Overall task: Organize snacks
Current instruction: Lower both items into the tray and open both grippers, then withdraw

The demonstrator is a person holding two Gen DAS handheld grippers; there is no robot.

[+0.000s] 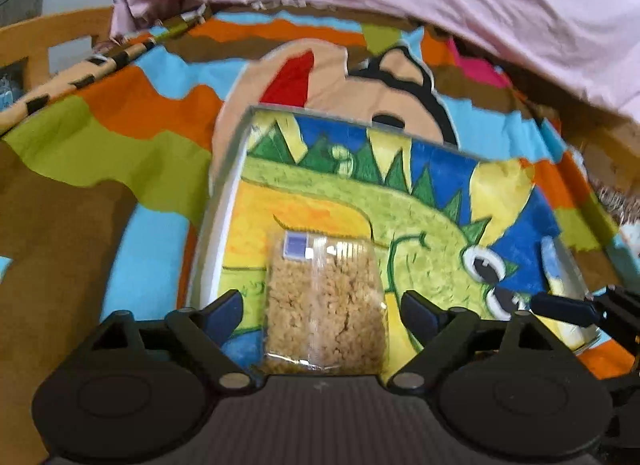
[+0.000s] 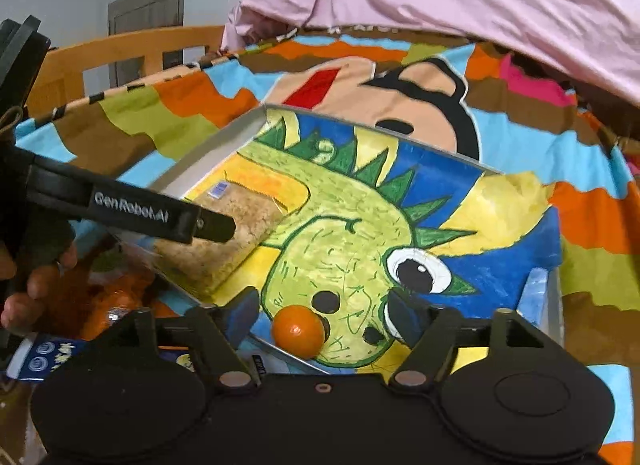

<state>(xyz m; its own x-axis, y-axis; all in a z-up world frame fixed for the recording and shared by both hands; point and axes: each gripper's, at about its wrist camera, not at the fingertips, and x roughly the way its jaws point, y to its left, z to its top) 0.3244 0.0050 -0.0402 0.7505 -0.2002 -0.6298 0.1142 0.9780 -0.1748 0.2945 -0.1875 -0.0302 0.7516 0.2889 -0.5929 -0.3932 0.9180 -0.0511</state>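
A crumbly snack pack [image 1: 324, 305] lies flat in a painted tray, between the wide-open fingers of the left hand-held gripper [image 1: 322, 311].

The clear wrapper looks light, slippery and crushable, so a gentle hold across its narrow sides seems best. The tray wall [image 1: 218, 217] stands just left of the pack; ahead and to the right the tray floor is open. The right hand-held gripper [image 2: 320, 315], also wide and holding nothing, frames a small orange [image 2: 298, 331] at the tray's near edge. A patterned bedcover [image 1: 120, 145] lies around the tray.
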